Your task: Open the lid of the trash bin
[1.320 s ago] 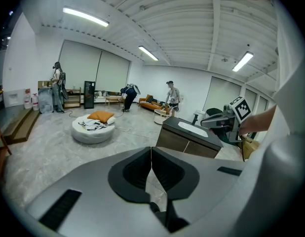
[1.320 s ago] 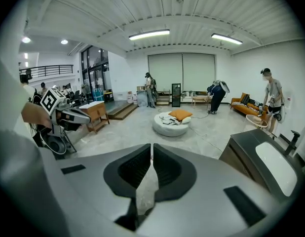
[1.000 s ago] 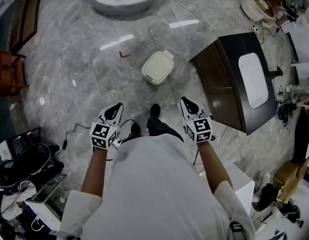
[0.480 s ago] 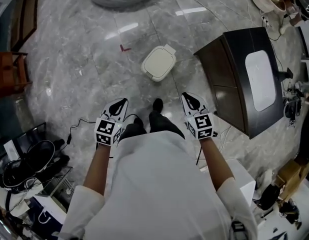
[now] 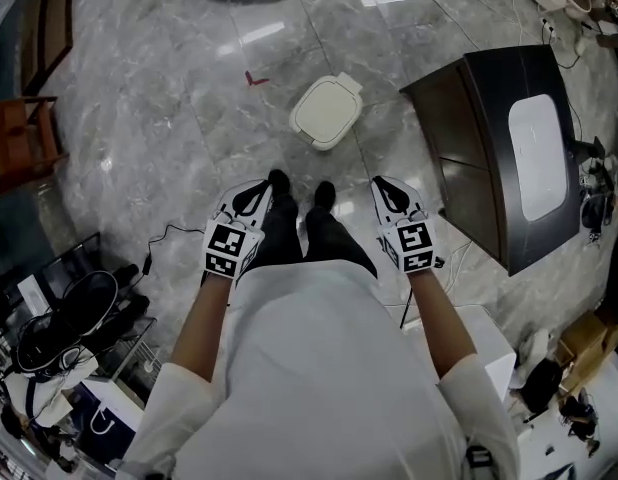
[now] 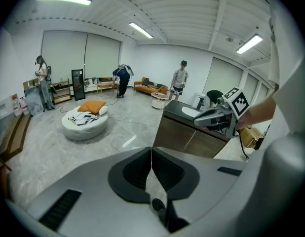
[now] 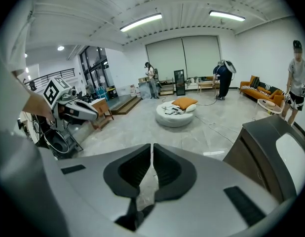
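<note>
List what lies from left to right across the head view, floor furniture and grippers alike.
brown wooden stand → left gripper → cream rounded-square trash bin, lid closed → right gripper → dark brown cabinet with a white oblong panel on top

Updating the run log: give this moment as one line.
trash bin: lid closed, untouched | left gripper: shut, empty | right gripper: shut, empty

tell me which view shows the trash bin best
The head view: the trash bin sits whole on the floor ahead of the person's feet, lid shut. Neither gripper view shows it; both look across the room instead.
</note>
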Action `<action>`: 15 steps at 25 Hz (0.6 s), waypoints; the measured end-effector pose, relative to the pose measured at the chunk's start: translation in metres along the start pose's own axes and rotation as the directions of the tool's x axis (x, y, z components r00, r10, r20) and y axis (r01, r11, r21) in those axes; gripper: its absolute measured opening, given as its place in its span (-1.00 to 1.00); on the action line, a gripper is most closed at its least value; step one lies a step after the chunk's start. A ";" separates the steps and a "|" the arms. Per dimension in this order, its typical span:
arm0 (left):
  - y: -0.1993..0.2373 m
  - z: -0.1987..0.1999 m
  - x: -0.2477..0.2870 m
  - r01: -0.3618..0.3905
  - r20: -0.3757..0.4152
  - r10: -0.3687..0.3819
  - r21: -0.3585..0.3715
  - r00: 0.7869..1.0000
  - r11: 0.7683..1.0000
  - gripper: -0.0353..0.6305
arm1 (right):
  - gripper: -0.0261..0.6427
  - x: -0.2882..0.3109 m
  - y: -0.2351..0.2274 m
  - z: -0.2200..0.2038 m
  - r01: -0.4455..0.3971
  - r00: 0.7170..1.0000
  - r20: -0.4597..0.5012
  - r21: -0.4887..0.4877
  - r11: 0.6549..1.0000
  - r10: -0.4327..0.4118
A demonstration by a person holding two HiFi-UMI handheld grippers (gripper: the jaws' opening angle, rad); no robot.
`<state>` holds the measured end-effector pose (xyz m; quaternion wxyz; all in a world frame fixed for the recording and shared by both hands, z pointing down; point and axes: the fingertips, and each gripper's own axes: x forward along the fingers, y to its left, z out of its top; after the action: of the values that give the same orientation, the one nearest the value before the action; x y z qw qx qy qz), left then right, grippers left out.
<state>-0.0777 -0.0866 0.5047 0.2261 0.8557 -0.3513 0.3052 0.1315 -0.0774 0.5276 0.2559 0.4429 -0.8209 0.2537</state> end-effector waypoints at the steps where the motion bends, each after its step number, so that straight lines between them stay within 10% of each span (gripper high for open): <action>1: 0.001 0.000 0.003 0.008 -0.003 -0.008 0.001 1.000 1.000 -0.84 | -0.82 0.002 0.000 0.000 0.003 1.000 -0.004 0.003 1.000 -0.003; 15: 0.037 -0.026 0.062 0.099 -0.073 -0.100 -0.024 0.992 0.995 -0.84 | -0.81 0.026 0.012 -0.008 0.066 0.995 -0.083 0.068 0.996 -0.060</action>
<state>-0.0792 -0.1237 0.5719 0.2626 0.8579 -0.3026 0.3216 0.1104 -0.0825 0.5482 0.2812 0.4668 -0.7860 0.2920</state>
